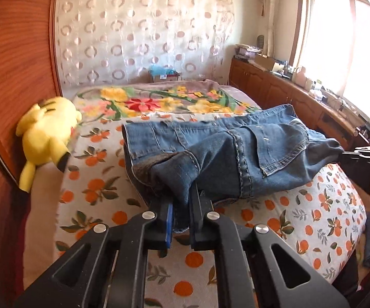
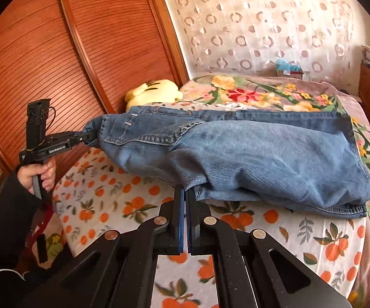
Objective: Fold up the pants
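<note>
At the bottom of the left wrist view, the left gripper (image 1: pixel 182 202) has its fingers (image 1: pixel 165 227) narrowed on a bunched fold of the jeans (image 1: pixel 226 154), denim filling the gap between them. In the right wrist view the right gripper (image 2: pixel 185 197) has its fingers (image 2: pixel 177 220) nearly together, pinching the near edge of the jeans (image 2: pixel 262 154) at 6 o'clock. The jeans lie folded across the bed (image 1: pixel 313 205), partly lifted off the orange-print sheet (image 2: pixel 300 233) where the grippers hold them, with the waistband and back pocket toward the left gripper, which shows at 9 o'clock in the right view, a hand (image 2: pixel 38 174) round its handle. From the left view the right gripper shows at 3 o'clock, gripping the far end of the cloth. Beyond the jeans a floral blanket (image 1: pixel 154 102) covers the far bed. A yellow plush (image 1: pixel 46 133) rests at 9 o'clock against the wooden panel (image 1: pixel 18 64). Farther off hang a patterned curtain (image 1: pixel 144 30) and, at 2 o'clock, a bright window (image 1: pixel 339 46) above a cluttered cabinet (image 1: pixel 274 84).
</note>
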Demonstrator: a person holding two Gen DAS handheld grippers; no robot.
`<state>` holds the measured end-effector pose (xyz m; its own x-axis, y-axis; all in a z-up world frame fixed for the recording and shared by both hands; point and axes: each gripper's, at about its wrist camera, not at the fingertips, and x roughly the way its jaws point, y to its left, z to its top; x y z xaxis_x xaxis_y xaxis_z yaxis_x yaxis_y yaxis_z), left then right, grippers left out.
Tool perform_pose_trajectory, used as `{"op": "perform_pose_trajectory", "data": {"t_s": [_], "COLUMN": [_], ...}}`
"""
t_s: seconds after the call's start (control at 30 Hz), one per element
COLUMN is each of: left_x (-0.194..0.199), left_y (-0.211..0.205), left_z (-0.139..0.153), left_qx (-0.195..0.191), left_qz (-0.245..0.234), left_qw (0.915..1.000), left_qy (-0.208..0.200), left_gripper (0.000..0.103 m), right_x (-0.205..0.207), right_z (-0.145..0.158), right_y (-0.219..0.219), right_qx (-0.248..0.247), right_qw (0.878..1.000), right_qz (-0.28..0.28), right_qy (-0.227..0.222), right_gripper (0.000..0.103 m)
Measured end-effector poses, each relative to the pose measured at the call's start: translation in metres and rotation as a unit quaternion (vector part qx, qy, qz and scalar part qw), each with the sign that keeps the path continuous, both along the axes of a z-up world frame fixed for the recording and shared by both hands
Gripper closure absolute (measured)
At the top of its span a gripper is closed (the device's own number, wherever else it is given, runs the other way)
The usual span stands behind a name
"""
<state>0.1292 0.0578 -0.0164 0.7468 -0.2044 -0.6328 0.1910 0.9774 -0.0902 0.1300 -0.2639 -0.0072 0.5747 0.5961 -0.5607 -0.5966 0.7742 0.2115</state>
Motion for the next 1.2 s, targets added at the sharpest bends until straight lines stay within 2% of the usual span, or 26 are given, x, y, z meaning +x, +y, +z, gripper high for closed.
{"op": "perform_pose_trajectory", "data": {"t_s": [0.07,0.2,0.27,0.37,0.43,0.53,0.63,0.77,0.93,1.0,1.07,1.2], "left_x": [-0.002,-0.010,-0.015,-0.023,-0.026,-0.025,-0.014,0.014,0.047,0.063,0.074,0.100], "left_y": [0.000,0.004,0.007,0.012,0.015,0.022,0.020,0.001,-0.010,-0.009,-0.006,0.007], "left_z": [-0.006,-0.034,-0.038,-0.034,-0.027,-0.011,0.004,0.012,0.007,0.002,-0.003,-0.015], "left_qx": [0.008,0.007,0.009,0.006,0.010,-0.001,-0.011,0.010,0.019,0.029,0.041,0.057], "left_qz": [-0.002,-0.006,0.001,0.006,0.013,0.023,0.021,-0.002,-0.025,-0.026,-0.022,-0.008], "left_qw": [0.9998,0.9983,0.9982,0.9987,0.9992,0.9997,0.9997,0.9999,0.9995,0.9992,0.9989,0.9979], "left_qy": [0.015,0.058,0.059,0.050,0.037,0.012,-0.004,-0.009,-0.007,0.003,0.010,0.028], "left_gripper": [0.092,0.085,0.072,0.062,0.059,0.052,0.052,0.051,0.051,0.051,0.051,0.051], "right_x": [-0.006,-0.007,-0.011,-0.016,-0.020,-0.026,-0.021,0.003,0.036,0.054,0.063,0.054], "right_z": [-0.008,-0.053,-0.061,-0.056,-0.047,-0.032,-0.021,-0.019,-0.043,-0.056,-0.073,-0.076], "right_y": [0.001,0.009,0.004,-0.009,-0.018,-0.032,-0.041,-0.036,-0.026,-0.014,-0.017,-0.019], "right_qx": [-0.002,-0.043,-0.044,-0.040,-0.044,-0.047,-0.038,-0.051,-0.090,-0.119,-0.135,-0.115], "right_qw": [1.000,0.997,0.997,0.997,0.997,0.998,0.997,0.996,0.990,0.984,0.981,0.986], "right_qz": [0.006,0.003,0.000,-0.013,-0.026,-0.046,-0.062,-0.076,-0.104,-0.127,-0.126,-0.115], "right_qy": [0.011,0.065,0.070,0.061,0.050,0.019,0.003,-0.016,-0.001,0.024,0.058,0.032], "right_gripper": [0.102,0.102,0.102,0.101,0.101,0.101,0.099,0.086,0.075,0.073,0.070,0.069]}}
